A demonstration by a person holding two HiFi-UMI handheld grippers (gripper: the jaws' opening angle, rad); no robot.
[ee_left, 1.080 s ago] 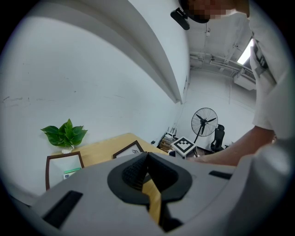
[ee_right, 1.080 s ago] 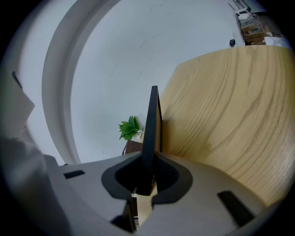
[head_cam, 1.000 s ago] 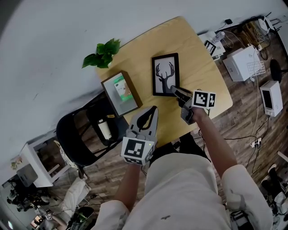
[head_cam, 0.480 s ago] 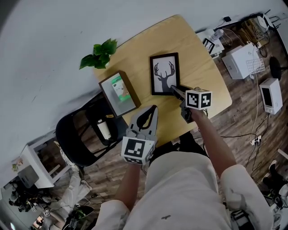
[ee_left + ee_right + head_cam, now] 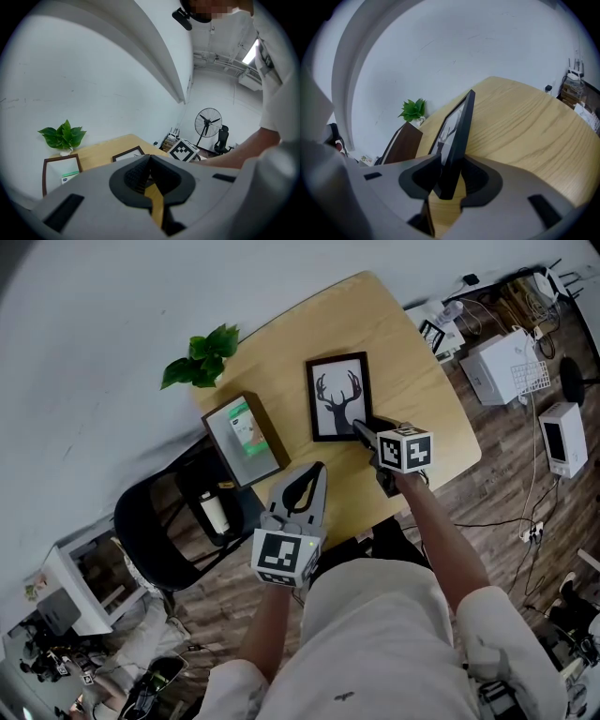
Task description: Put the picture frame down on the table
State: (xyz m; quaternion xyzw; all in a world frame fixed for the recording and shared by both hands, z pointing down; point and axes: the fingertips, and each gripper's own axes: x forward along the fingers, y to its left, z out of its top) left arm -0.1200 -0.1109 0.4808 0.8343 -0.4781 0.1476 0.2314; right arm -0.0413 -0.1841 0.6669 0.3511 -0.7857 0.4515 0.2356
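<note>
A black picture frame [image 5: 338, 397] with a deer-antler print hangs over the middle of the wooden table [image 5: 431, 399]. My right gripper [image 5: 364, 430] is shut on its near corner; in the right gripper view the frame's edge [image 5: 457, 136] stands between the two jaws, tilted above the tabletop [image 5: 525, 126]. My left gripper [image 5: 305, 486] sits at the table's near edge, shut and holding nothing. The left gripper view looks across the table at the black frame [image 5: 127, 154] beyond its closed jaws.
A brown frame [image 5: 240, 439] with a green picture lies at the table's left edge. A small potted plant [image 5: 199, 360] stands at the far left corner. A black chair [image 5: 159, 521] is left of the table. White boxes and cables [image 5: 511, 367] lie on the floor to the right.
The black frame and my right gripper have shifted slightly left and away from me. The left gripper has stayed in place.
</note>
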